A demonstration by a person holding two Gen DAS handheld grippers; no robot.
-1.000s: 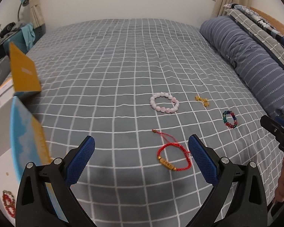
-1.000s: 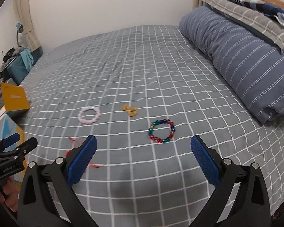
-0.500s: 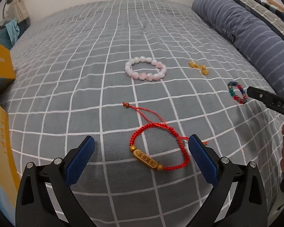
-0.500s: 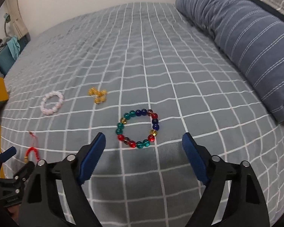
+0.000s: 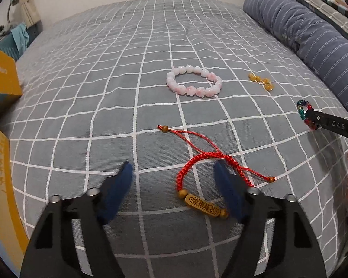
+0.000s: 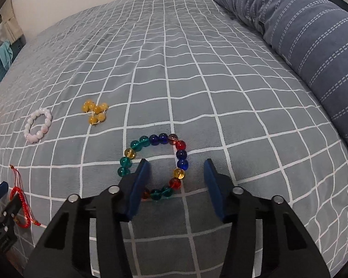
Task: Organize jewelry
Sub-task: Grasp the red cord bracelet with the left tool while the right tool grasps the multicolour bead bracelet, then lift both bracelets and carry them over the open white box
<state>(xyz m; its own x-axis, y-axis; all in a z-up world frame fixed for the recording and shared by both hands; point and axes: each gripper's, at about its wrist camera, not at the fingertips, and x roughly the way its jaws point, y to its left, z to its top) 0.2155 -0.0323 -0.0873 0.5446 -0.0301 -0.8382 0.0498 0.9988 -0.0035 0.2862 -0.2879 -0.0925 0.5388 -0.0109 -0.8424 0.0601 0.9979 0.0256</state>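
Pick-up step: left gripper (image 5: 174, 180) jaws apart over red woven cord bracelet (image 5: 204, 173), right gripper (image 6: 176, 180) jaws apart straddling multicoloured glass-bead bracelet (image 6: 155, 162); next, both likely need closing.

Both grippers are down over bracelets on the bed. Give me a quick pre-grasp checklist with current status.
1. Left gripper open: ok.
2. Red cord bracelet between its fingers: not ok, the right finger covers part of the loop.
3. Right gripper open: ok.
4. Multicolor bead bracelet straddled: ok, one side of the ring lies between the fingers.
5. Fingers touching the bedspread: cannot tell.
6. Pink bead bracelet and amber beads apart from both grasps: ok.
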